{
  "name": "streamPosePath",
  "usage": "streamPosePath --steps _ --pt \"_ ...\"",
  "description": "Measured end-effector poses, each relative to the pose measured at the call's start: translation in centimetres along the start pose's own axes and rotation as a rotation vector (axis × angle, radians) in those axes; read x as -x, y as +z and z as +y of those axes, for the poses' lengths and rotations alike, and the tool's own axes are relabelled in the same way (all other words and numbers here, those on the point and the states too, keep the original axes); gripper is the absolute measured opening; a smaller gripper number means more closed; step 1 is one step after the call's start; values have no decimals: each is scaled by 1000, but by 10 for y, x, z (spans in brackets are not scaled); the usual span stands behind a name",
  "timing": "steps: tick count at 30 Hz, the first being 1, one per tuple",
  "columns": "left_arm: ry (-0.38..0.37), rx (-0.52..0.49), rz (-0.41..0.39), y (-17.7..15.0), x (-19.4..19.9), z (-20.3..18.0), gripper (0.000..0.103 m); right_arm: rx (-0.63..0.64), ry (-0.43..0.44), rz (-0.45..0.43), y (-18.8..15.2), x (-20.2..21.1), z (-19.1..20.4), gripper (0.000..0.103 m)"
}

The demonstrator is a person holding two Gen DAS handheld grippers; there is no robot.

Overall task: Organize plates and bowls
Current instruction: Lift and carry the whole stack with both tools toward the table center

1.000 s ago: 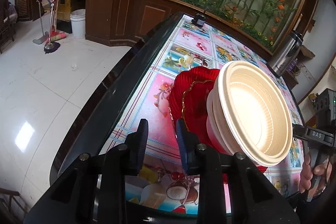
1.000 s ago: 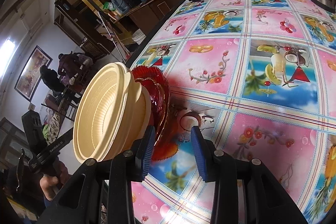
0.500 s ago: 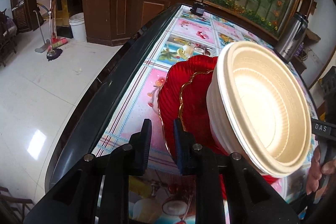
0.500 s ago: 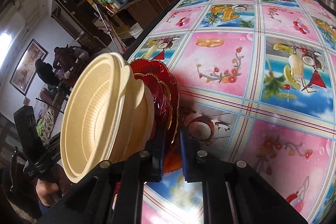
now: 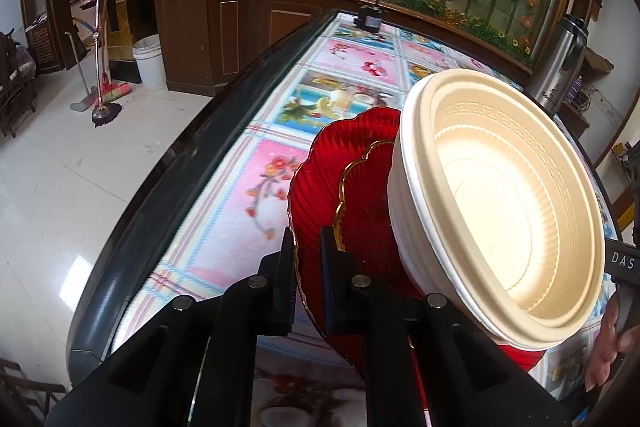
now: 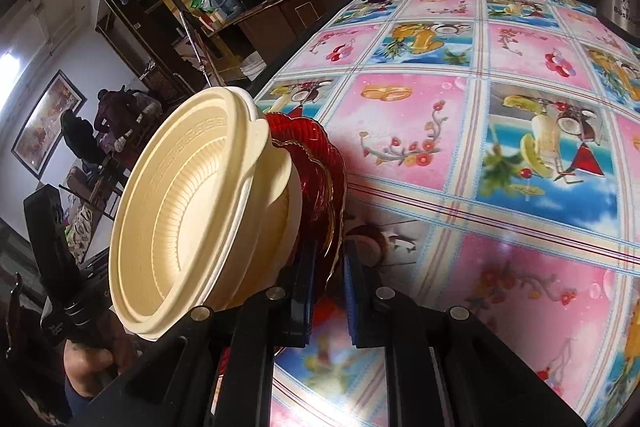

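A stack of red scalloped plates [image 5: 320, 183] with gold rims carries nested cream bowls [image 5: 504, 203]. My left gripper [image 5: 308, 267] is shut on the rim of the red plates on one side. My right gripper [image 6: 329, 267] is shut on the rim of the red plates [image 6: 320, 155] on the other side, with the cream bowls [image 6: 192, 211] to its left. The stack looks tilted in both views and appears to be held above the table with the pink and blue fruit-pattern cloth [image 6: 480, 131].
A steel thermos [image 5: 560, 67] stands at the table's far right. A small black device [image 5: 370, 21] sits at the far end of the table [image 5: 280, 187]. The table's dark edge [image 5: 168, 195] runs along the left, with tiled floor, a white bucket [image 5: 148, 63] and a mop beyond.
Both grippers have closed from open onto the red plates' rim. The stack has come closer in both views.
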State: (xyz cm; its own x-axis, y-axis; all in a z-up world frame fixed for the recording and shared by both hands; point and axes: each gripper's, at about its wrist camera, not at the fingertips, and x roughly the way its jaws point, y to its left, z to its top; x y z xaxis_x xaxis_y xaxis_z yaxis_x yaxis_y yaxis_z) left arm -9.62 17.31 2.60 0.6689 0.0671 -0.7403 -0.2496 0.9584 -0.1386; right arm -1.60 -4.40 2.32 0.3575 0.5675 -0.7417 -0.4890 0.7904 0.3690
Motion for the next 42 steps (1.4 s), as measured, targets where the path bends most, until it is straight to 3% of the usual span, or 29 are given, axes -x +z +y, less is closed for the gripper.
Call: streamPosePath --steps 16,26,30,35,42 --pt "-32 -132 -23 26 -10 -99 7 -126 -41 -107 2 53 -76 12" --pt "-111 -177 36 44 -64 -185 7 -217 -216 -198 11 76 -152 12" --pt "-129 -193 14 43 -71 -208 7 -253 -265 -239 9 85 -177 12" --pt "-133 -202 -4 49 -77 -219 7 -258 -298 -257 12 87 -191 12" --pt "-113 -187 -12 46 -78 -204 8 -178 -295 -253 11 80 -175 13"
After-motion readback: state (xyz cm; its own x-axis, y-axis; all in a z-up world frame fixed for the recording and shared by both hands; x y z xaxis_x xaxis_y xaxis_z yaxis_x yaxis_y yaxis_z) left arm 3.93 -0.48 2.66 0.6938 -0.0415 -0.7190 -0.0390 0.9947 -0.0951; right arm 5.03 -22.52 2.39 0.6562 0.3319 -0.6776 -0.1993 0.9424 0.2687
